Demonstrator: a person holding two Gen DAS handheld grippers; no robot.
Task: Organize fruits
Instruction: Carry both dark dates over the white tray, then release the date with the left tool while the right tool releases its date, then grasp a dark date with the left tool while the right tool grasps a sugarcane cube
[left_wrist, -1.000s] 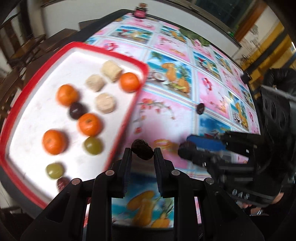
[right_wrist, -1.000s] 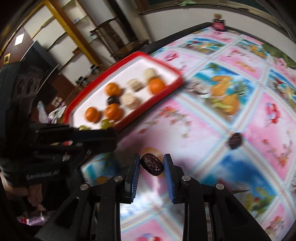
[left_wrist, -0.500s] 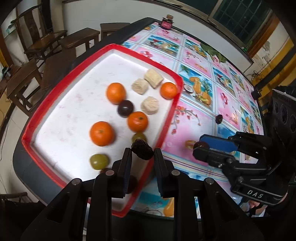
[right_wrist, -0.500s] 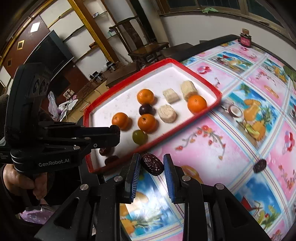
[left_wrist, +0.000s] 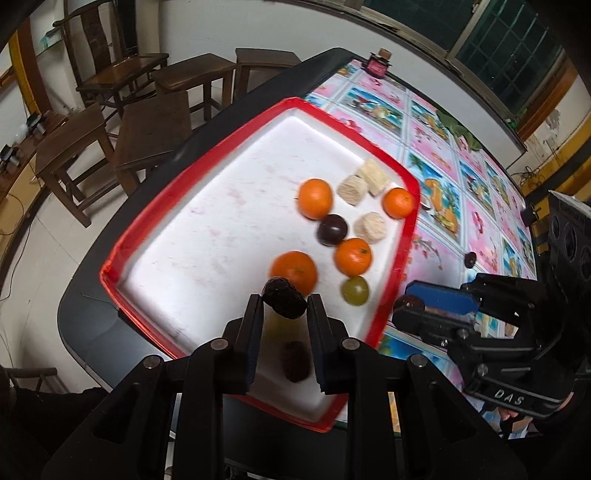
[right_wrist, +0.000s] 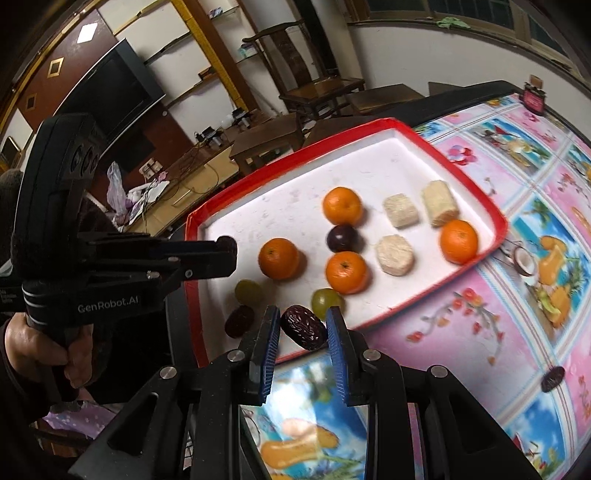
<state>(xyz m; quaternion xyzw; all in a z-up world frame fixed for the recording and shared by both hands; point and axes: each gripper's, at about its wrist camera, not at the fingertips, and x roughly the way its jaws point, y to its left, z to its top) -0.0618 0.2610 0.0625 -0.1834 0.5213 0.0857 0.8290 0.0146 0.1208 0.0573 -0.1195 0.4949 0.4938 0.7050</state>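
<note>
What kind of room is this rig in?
Probably a home living or dining room: dark wooden chairs and stools beside the table, a flat-screen television on the wall, and a fruit-print plastic tablecloth under the red-rimmed white tray.

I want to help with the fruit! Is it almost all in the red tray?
Nearly. The red tray already holds four oranges, two green grapes, a dark plum and a dark date. Right now the left gripper and the right gripper each pinch a wrinkly date above the tray's near end. One more date lies alone on the tablecloth.
</note>
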